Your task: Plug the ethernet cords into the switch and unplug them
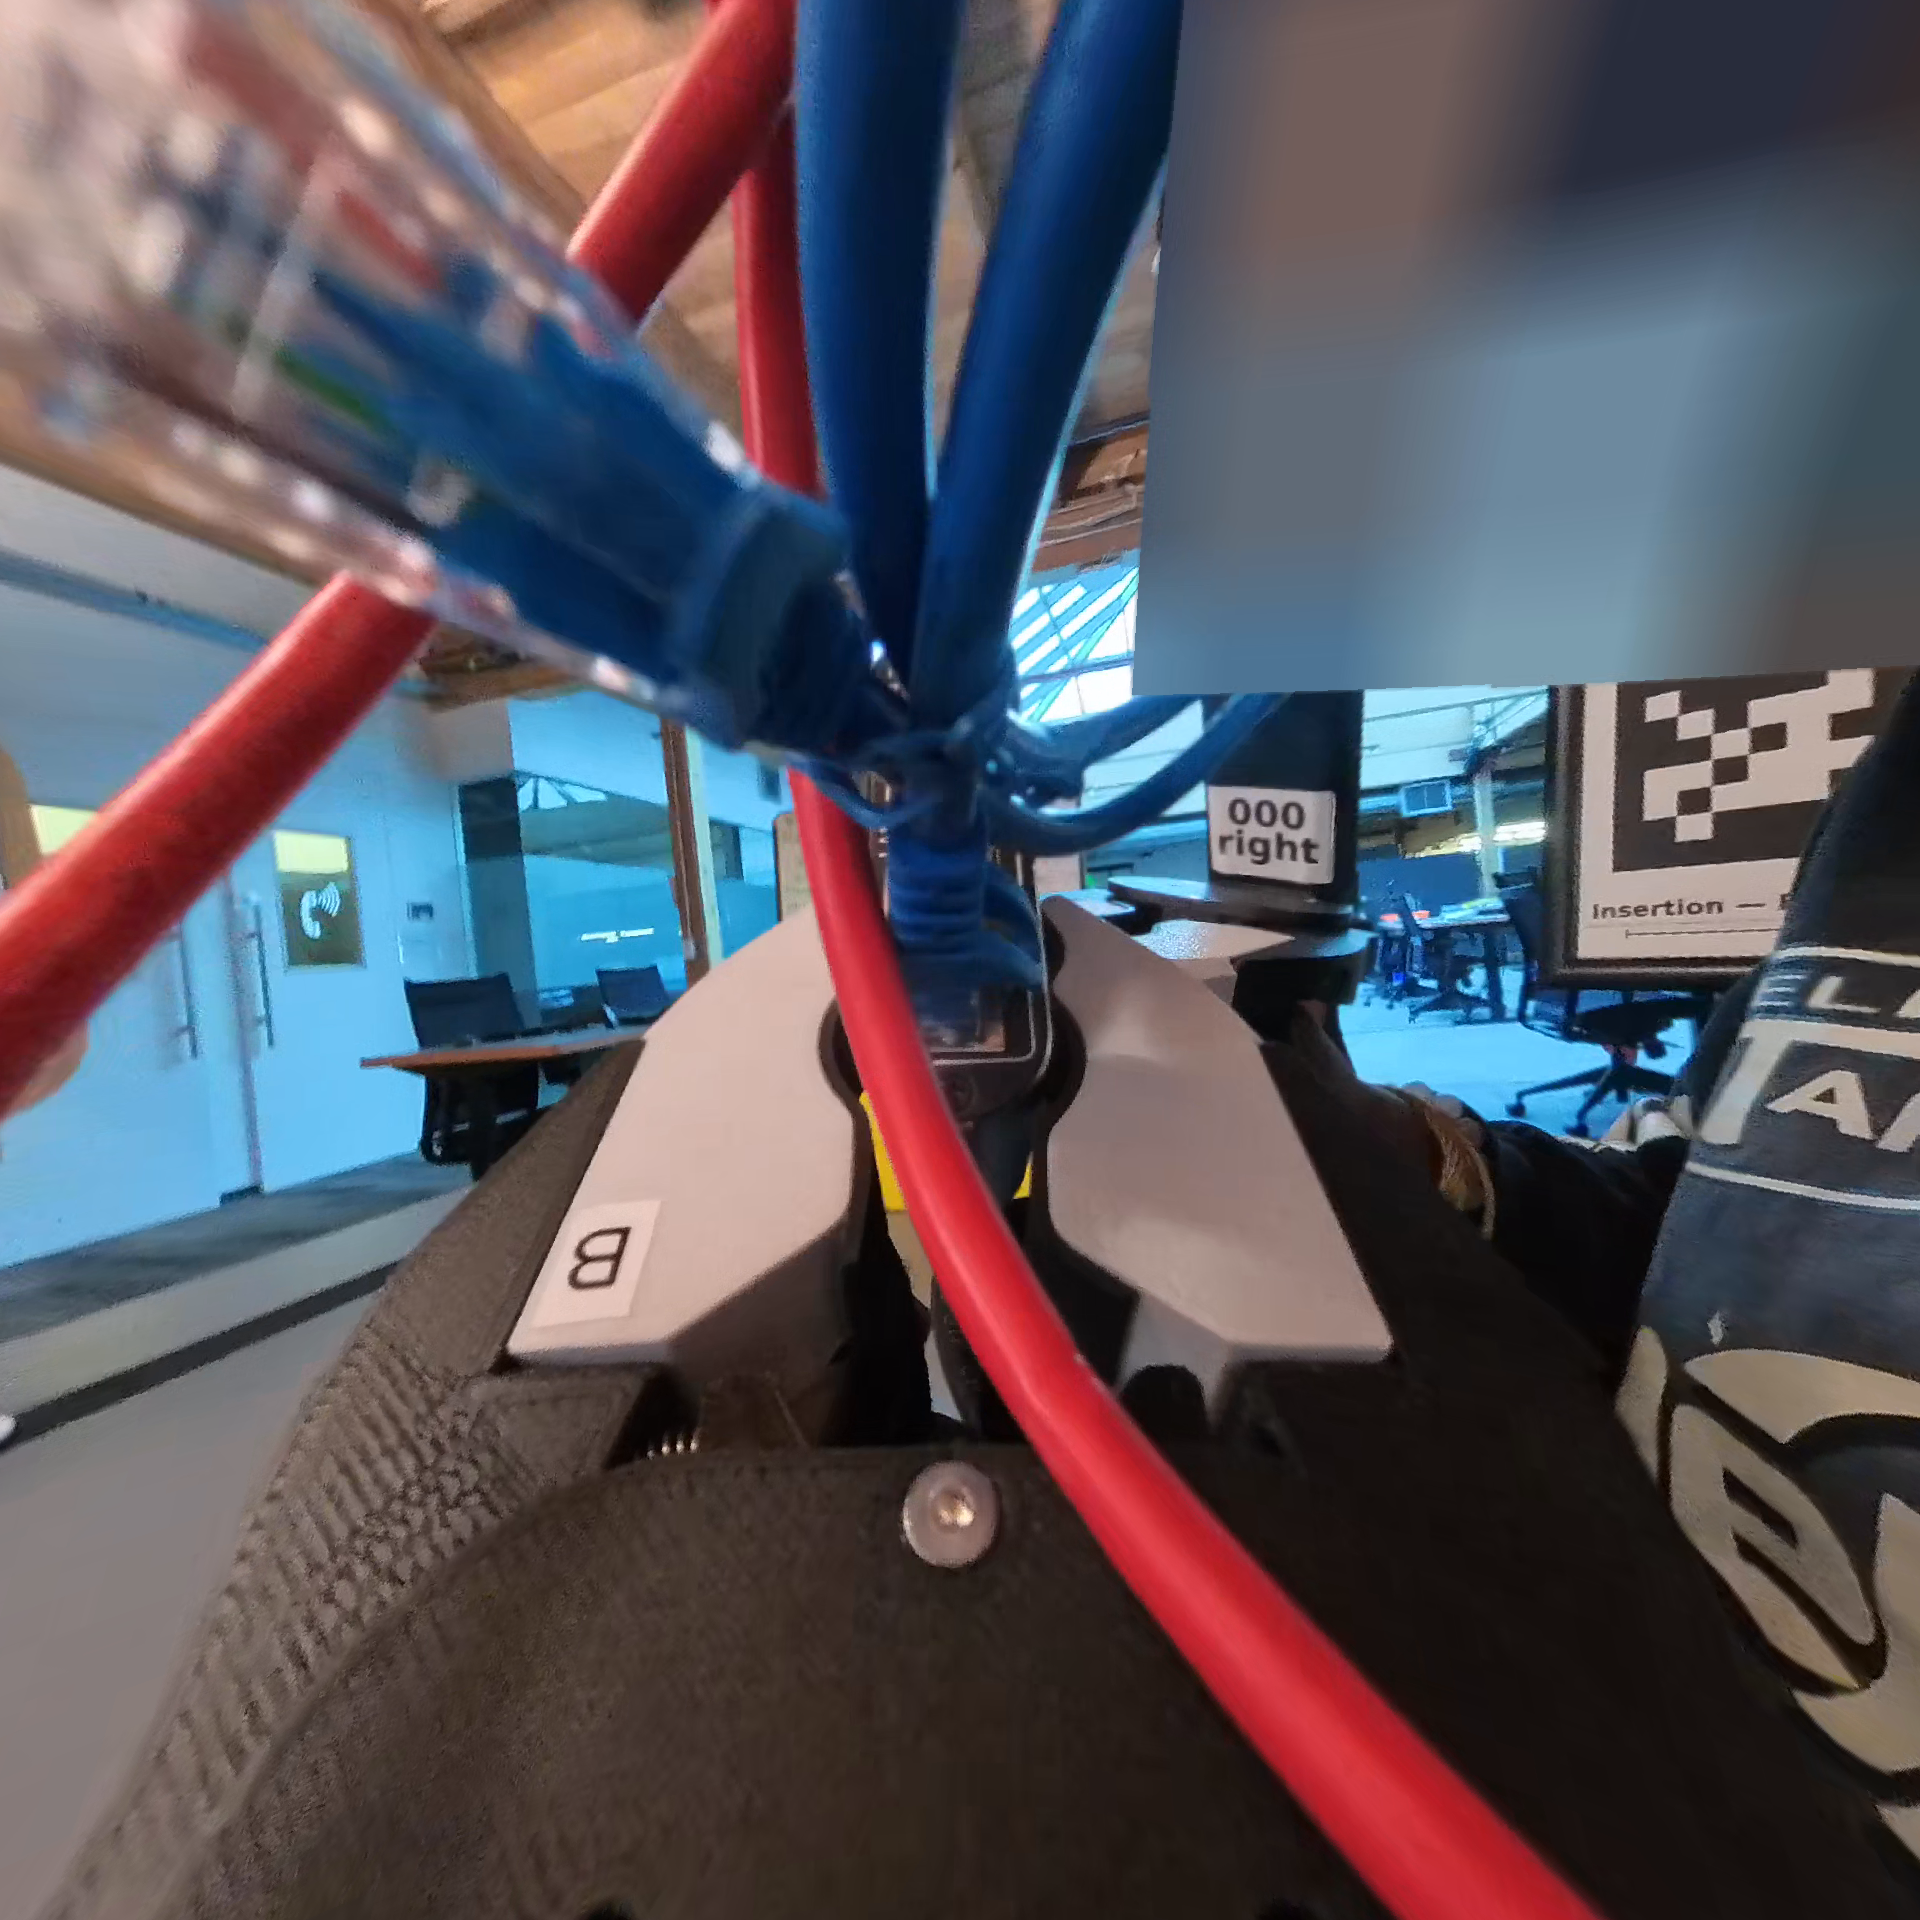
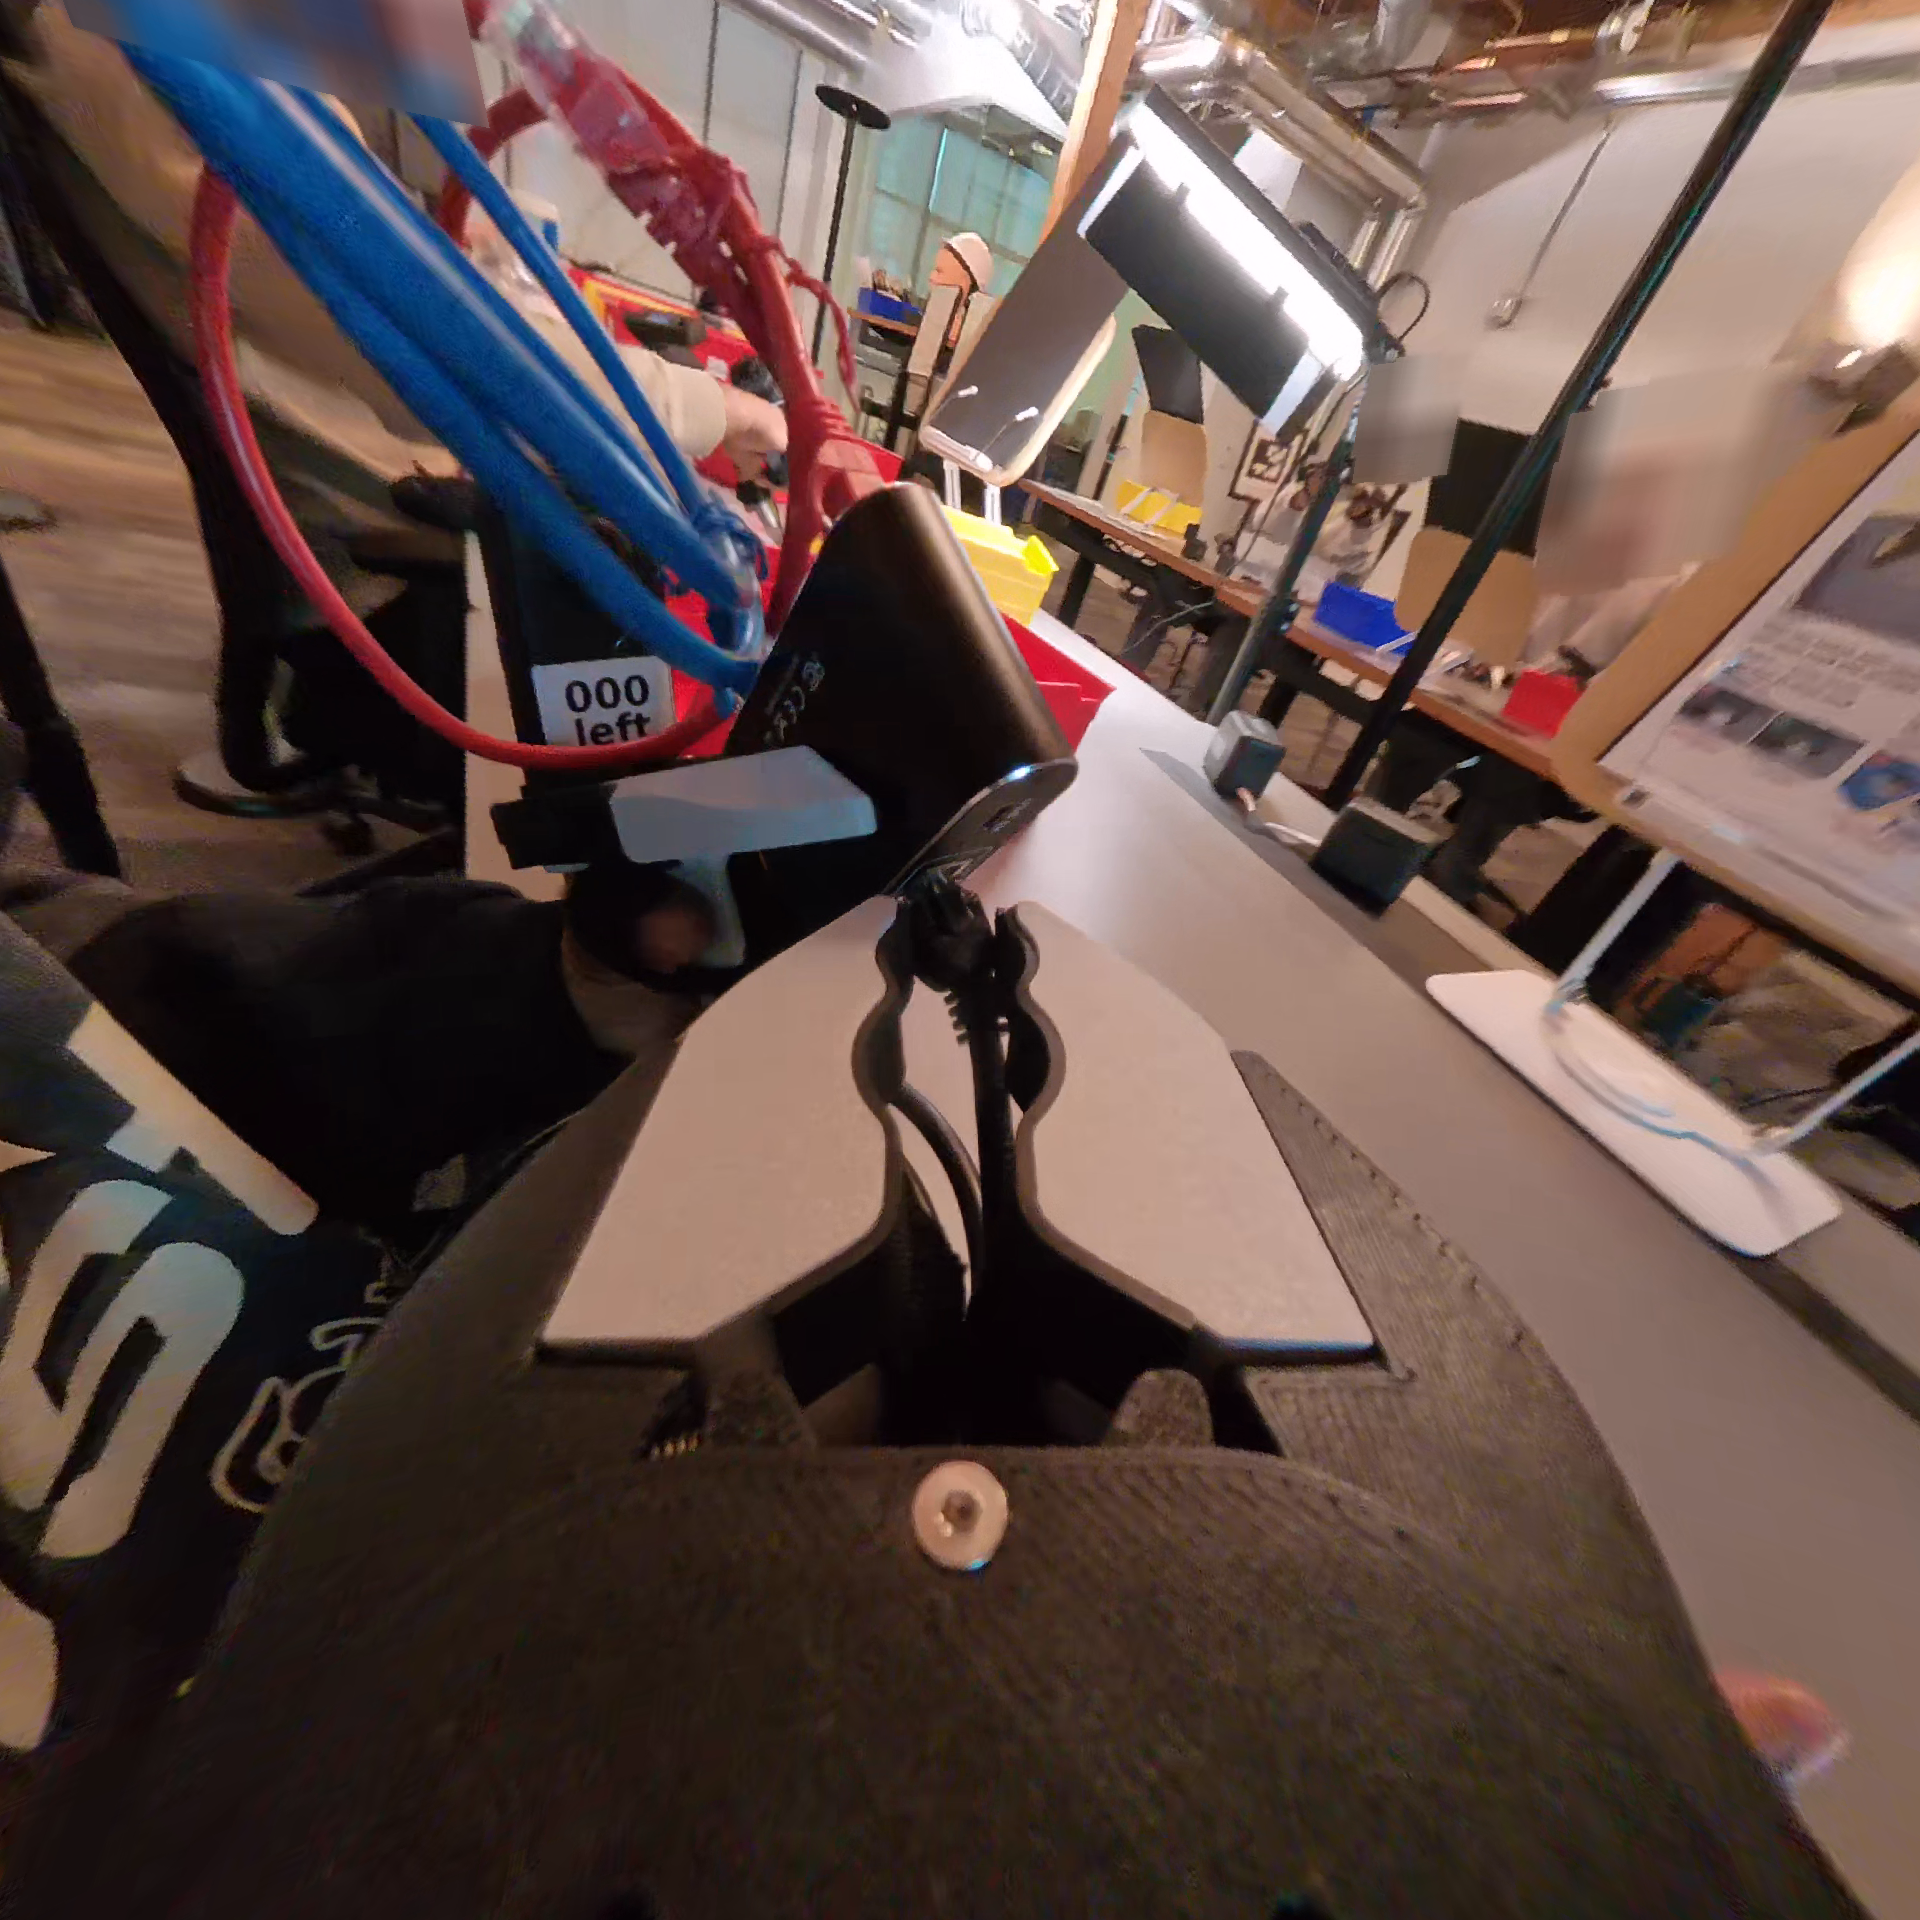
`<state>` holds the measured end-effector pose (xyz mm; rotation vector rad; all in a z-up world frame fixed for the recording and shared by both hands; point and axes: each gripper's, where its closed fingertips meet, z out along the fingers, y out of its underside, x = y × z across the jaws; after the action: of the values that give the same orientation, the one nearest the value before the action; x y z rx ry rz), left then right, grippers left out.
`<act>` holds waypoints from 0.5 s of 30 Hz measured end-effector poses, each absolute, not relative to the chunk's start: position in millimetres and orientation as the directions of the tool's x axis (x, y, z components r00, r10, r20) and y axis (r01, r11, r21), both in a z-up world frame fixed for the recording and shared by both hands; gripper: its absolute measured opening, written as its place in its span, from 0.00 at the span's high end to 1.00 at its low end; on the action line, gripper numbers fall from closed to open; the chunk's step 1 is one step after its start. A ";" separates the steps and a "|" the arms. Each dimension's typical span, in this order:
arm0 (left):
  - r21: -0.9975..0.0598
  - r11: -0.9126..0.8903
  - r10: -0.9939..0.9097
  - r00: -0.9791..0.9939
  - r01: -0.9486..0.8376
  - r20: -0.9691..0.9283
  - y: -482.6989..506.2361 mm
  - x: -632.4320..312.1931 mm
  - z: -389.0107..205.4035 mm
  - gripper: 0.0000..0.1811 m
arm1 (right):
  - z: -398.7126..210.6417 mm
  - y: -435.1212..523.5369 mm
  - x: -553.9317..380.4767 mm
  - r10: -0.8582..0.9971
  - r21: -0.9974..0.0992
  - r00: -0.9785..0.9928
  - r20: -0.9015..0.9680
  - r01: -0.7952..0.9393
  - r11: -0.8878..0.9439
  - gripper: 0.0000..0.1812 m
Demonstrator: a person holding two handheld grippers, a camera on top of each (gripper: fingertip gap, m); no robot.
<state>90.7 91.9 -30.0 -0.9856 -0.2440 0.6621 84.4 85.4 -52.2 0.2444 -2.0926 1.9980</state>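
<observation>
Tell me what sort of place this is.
Probably a shared workshop or lab in an open office: long worktables holding coloured parts bins, office chairs behind, and exposed ceiling ducts.

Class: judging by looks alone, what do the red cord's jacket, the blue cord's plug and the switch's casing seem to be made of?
Red cord: smooth, slightly glossy jacket, probably rubbery plastic; it bends in loops. Blue cord's plug: clear hard plastic; coloured wires show through, though blurred. Switch: black casing with a soft sheen, metal or plastic; cannot tell which.

Two claws [image 1: 961, 1023] [image 2: 951, 961], one black switch [image 2: 894, 634], two red cords [image 1: 208, 790] [image 1: 774, 343].
</observation>
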 end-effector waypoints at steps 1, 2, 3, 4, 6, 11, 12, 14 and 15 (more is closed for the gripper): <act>-0.824 0.387 0.614 0.782 -0.415 -0.106 90.6 93.1 -28.2 0.85 | -50.5 84.7 86.5 0.053 -0.949 -0.949 0.312 -0.309 0.056 0.92; -0.816 0.402 0.609 0.787 -0.416 -0.102 89.0 94.7 -26.5 0.85 | -49.4 83.9 87.7 0.057 -0.949 -0.948 0.313 -0.310 0.054 0.92; -0.810 0.415 0.607 0.789 -0.414 -0.093 87.5 95.0 -25.5 0.85 | -49.4 82.8 88.2 0.053 -0.954 -0.953 0.299 -0.297 0.051 0.92; -0.806 0.422 0.611 0.787 -0.414 -0.085 85.8 94.7 -24.7 0.85 | -50.4 82.1 86.1 0.055 -0.960 -0.959 0.279 -0.276 0.053 0.92; -0.690 0.532 0.655 0.755 -0.492 -0.034 54.9 102.9 -8.6 0.85 | -53.5 97.7 41.6 0.262 -0.948 -0.912 0.315 -0.294 0.118 0.93; -0.712 0.563 0.647 0.760 -0.420 0.064 13.7 94.3 -8.3 0.86 | -12.4 130.1 26.8 0.212 -0.970 -0.952 0.221 -0.237 -0.054 0.93; -0.728 0.569 0.635 0.767 -0.383 0.092 16.7 88.1 -11.5 0.86 | -4.3 134.0 20.9 0.242 -0.961 -0.936 0.255 -0.272 -0.041 0.93; -0.786 0.544 0.614 0.778 -0.293 0.135 27.2 76.0 -21.3 0.86 | 10.8 146.4 7.6 0.276 -0.960 -0.927 0.254 -0.277 -0.046 0.93; -0.810 0.518 0.616 0.776 -0.273 0.133 32.4 73.1 -25.7 0.84 | 21.1 156.7 0.4 0.301 -0.959 -0.924 0.235 -0.271 -0.083 0.93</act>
<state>73.1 32.4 -25.7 -0.8743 -0.4370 0.5537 0.4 156.7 21.1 -0.0334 -1.8183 2.0634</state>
